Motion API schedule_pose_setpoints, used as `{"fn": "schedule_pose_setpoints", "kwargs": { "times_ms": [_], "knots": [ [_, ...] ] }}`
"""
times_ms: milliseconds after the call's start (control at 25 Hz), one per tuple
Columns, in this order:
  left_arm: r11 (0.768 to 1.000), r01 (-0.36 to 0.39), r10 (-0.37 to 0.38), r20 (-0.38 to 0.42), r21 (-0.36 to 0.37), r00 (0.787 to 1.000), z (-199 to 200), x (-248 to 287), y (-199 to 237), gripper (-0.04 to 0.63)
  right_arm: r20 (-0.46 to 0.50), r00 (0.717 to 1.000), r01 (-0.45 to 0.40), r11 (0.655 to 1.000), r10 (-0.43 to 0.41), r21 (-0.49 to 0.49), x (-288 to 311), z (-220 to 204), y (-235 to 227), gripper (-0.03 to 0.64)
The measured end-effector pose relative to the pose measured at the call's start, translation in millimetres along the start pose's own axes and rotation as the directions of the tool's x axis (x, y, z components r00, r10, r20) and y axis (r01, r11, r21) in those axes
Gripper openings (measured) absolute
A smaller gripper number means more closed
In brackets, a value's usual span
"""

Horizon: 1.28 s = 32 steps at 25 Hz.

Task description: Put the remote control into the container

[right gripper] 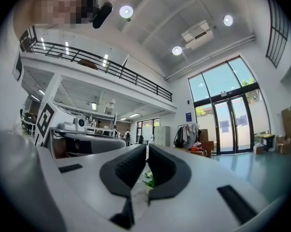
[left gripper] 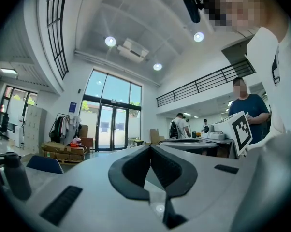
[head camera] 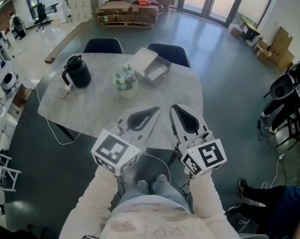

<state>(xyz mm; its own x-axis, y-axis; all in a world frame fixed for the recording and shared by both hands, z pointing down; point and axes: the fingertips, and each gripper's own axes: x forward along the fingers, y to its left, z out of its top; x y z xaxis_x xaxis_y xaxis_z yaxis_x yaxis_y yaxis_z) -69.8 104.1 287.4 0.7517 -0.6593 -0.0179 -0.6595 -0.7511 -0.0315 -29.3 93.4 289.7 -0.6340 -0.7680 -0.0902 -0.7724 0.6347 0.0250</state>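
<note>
Two grippers, the left gripper and the right gripper, are held level side by side above the near edge of the table. Both have their jaws pressed together on nothing, probably because no object is within reach to grasp. At the middle of the table stands a small plant, and at the table's left part a black kettle. On the far side of the table lies the open container, its flap folded back so it can receive something. The remote control I cannot find on the table; perhaps it lies inside the container
</note>
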Motion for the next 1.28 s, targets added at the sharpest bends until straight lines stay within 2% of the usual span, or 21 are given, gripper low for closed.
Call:
{"fn": "schedule_pose_setpoints", "kwargs": {
  "times_ms": [120,320,720,1280],
  "knots": [
    [0.999,-0.036,0.035,0.028,0.021,0.999,8,-7,1,0.012,0.005,1.0,-0.007,1.0,0.007,0.002,1,4,7,0.018],
    [0.999,-0.033,0.029,0.101,0.029,0.994,23,-14,-3,0.012,0.015,0.999,-0.029,0.999,0.029,-0.013,2,11,13,0.018],
    [0.991,-0.099,0.094,0.065,0.085,0.993,22,-8,-9,0.012,0.022,0.997,-0.067,0.997,0.067,-0.024,-3,20,13,0.018],
    [0.99,-0.124,0.12,0.052,0.072,0.991,22,-2,-17,0.012,0.028,0.997,-0.072,0.997,0.073,-0.012,-14,20,7,0.018]
  ]
}}
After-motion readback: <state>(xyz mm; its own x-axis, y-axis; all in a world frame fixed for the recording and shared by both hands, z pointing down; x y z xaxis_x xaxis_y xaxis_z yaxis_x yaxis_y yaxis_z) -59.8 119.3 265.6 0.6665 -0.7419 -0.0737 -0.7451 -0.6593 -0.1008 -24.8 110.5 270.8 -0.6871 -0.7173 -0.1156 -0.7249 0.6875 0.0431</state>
